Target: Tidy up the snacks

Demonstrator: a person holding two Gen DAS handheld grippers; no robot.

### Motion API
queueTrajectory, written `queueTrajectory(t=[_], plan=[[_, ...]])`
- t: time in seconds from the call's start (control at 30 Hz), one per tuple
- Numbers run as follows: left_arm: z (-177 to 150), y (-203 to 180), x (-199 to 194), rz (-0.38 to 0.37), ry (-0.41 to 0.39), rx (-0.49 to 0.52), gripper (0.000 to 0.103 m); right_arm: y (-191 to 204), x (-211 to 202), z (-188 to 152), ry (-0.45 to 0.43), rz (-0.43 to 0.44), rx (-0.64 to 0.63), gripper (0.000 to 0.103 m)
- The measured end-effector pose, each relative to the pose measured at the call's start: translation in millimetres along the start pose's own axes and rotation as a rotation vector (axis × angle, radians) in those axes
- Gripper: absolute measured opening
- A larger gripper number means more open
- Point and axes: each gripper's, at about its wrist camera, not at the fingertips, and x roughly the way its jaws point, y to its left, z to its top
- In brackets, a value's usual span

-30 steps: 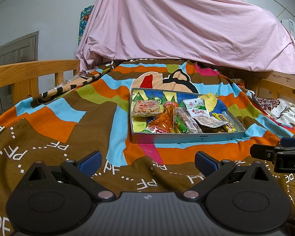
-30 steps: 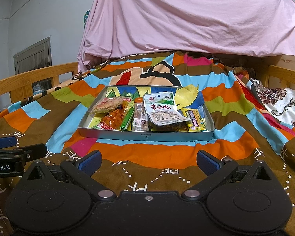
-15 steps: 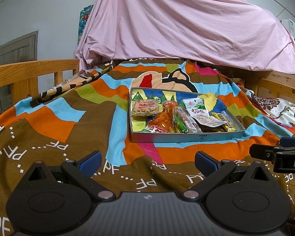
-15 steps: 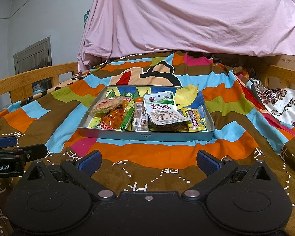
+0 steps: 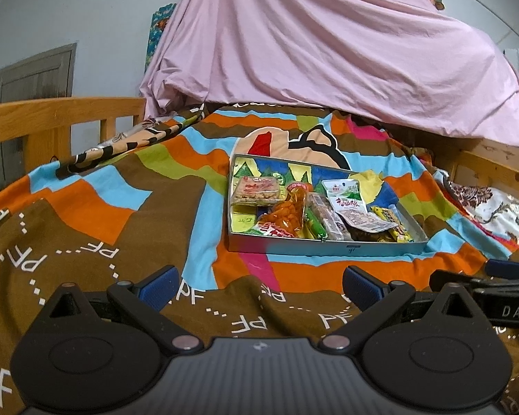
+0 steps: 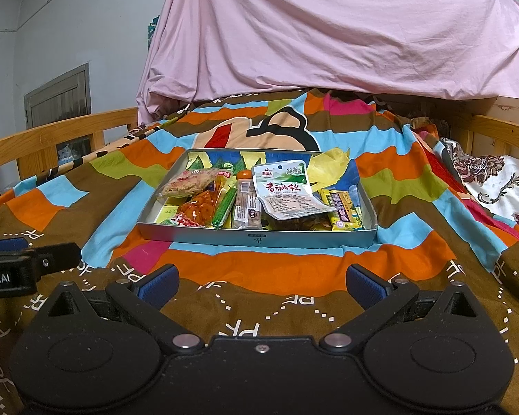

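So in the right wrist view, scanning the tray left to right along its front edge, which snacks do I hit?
Red-orange packet → green stick → brown bar in clear wrap → white pouch with red lettering → yellow bar.

Snacks [image 6: 256, 200] in tray [image 6: 256, 238] on blanket [image 6: 86, 207]

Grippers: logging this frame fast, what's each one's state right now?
Left gripper: open, holding nothing, short of the silver metal snack tray.
Right gripper: open, holding nothing.

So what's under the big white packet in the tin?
The white packet lies on a dark brown snack whose edge peeks out in the tin. The rest underneath is covered.
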Motion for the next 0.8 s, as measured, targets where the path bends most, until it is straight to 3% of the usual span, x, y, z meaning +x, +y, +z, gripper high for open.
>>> queueTrajectory(t=[0.8], plan=[[2.4,4.2,4.0,0.029,0.014,-0.005,0.103,0.2,0.7,0.2,0.003,-0.001,0.0,0.102]])
